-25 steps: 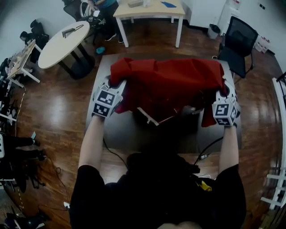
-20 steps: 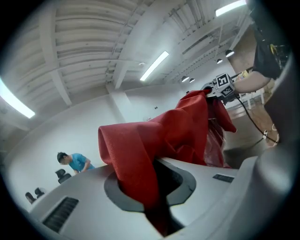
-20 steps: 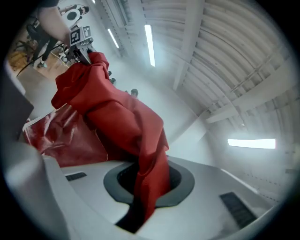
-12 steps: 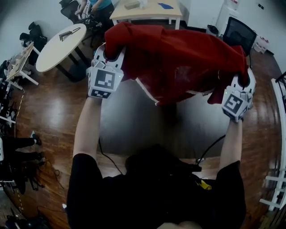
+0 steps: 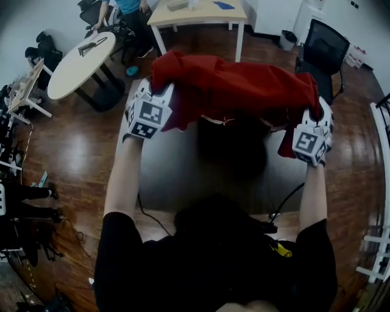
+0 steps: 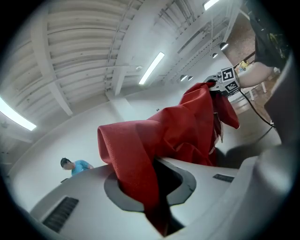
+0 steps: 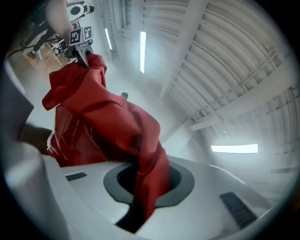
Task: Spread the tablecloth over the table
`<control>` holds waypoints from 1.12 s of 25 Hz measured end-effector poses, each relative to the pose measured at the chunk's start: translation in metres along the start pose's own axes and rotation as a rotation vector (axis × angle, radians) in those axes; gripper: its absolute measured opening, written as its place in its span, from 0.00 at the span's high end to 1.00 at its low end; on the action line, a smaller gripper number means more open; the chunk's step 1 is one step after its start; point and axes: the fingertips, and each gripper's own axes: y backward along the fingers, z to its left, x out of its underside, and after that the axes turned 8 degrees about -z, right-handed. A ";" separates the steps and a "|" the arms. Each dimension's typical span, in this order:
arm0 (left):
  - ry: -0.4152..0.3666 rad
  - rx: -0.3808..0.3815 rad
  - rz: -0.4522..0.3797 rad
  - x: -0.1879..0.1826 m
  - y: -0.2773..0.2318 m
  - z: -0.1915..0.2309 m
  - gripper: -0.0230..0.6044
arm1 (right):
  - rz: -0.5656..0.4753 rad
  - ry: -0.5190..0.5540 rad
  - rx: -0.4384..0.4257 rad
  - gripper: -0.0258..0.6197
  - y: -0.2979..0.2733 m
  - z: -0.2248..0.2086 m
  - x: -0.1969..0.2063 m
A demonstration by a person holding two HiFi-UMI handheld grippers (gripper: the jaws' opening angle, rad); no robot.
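Left gripper (image 5: 157, 96) and right gripper (image 5: 317, 116) each pinch a corner of the red cloth (image 5: 237, 88). It hangs bunched between them above the grey table's (image 5: 177, 177) far edge. Beyond stand a round table (image 5: 73, 61) far left, a desk (image 5: 195, 12), and a black chair (image 5: 323, 46) far right.

The person wore a black short-sleeved shirt (image 5: 213, 262) across the lower middle of the frame. The white plastic left gripper (image 5: 155, 99), upper left, and right gripper (image 5: 317, 119), at right, each bore a cube (image 5: 148, 117) faced with black-and-white square markers; a dark grey collar (image 6: 116, 194) ringed the jaw slot.
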 end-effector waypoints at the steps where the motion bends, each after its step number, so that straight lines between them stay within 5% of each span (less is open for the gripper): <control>1: 0.012 0.012 0.019 0.011 0.000 -0.004 0.90 | 0.013 -0.010 -0.022 0.89 -0.001 0.010 0.005; 8: 0.087 0.122 0.196 0.099 0.002 -0.027 0.87 | 0.148 -0.076 -0.259 0.89 -0.013 0.098 0.049; 15: 0.262 0.517 0.350 0.186 0.042 -0.111 0.85 | 0.280 -0.046 -0.508 0.89 0.005 0.161 0.104; 24: 0.464 0.647 0.484 0.250 0.082 -0.170 0.86 | 0.527 -0.117 -0.879 0.89 0.080 0.257 0.182; 28: 0.487 0.668 0.585 0.280 0.099 -0.184 0.86 | 0.660 -0.194 -1.208 0.89 0.155 0.308 0.188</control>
